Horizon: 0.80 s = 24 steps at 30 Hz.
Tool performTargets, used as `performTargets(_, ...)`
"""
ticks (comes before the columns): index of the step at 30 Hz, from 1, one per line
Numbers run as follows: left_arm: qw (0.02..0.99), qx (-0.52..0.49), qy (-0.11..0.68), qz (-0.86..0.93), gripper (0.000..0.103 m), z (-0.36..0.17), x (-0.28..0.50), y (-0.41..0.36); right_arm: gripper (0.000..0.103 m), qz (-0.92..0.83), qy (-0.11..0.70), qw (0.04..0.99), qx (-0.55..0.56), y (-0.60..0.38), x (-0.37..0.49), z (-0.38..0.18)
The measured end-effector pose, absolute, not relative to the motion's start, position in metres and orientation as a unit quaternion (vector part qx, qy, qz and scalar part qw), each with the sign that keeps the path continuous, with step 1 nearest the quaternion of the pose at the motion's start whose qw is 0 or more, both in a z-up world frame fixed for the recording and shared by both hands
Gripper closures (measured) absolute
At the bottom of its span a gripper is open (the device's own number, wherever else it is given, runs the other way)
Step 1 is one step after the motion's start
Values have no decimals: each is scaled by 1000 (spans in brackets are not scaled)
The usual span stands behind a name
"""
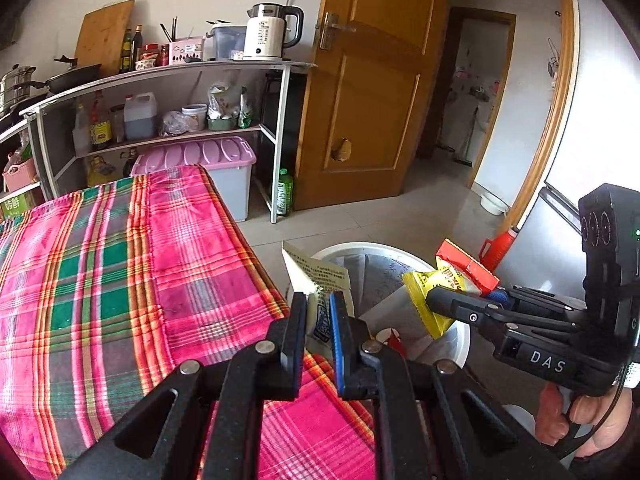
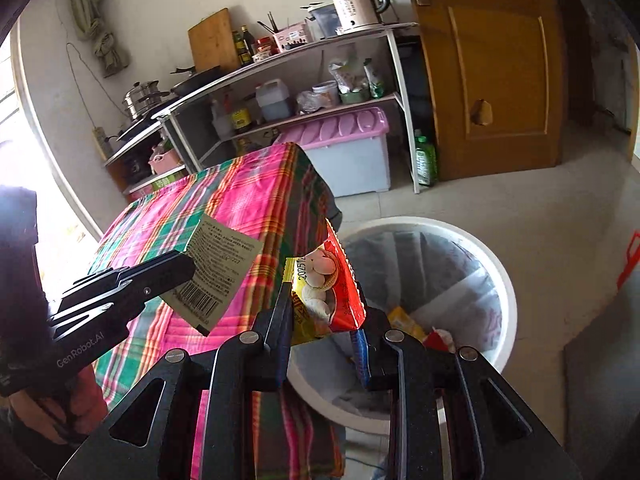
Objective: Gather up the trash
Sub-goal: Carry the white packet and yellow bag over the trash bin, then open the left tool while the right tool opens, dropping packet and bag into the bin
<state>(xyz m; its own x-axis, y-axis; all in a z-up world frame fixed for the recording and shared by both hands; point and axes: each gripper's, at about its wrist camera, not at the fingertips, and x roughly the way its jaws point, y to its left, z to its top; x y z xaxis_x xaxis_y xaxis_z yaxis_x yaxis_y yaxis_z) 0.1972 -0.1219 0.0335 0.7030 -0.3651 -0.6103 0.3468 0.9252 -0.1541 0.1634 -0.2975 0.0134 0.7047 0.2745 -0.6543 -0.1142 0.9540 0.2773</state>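
Observation:
My left gripper point(image 1: 319, 304) is shut on a beige food packet point(image 1: 320, 278), held at the table's right edge beside the bin. It also shows in the right wrist view point(image 2: 218, 268), over the cloth. My right gripper point(image 2: 322, 312) is shut on a red and yellow snack wrapper point(image 2: 334, 284) and holds it over the near rim of the white trash bin point(image 2: 502, 276). In the left wrist view the same wrapper point(image 1: 454, 280) hangs over the bin point(image 1: 348, 247). Several wrappers lie inside the bin point(image 2: 404, 320).
A table with a pink and green plaid cloth point(image 1: 120, 264) stands left of the bin. Behind it are a white shelf rack point(image 1: 276, 136) with bottles and a kettle, a pink-lidded storage box point(image 1: 224, 172), a green bottle point(image 1: 285, 192) and a wooden door point(image 1: 372, 92).

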Motion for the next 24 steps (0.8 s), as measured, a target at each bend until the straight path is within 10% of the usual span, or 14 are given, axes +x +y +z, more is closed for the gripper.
performTargets(19,884,4,410,-223,90,-16,235,-177,74,40,431,888,153,-349,186,-43)
performTargets(24,880,0,419,-225,87,-19,237,-181,60,37,430,889,153,-353,185,-43)
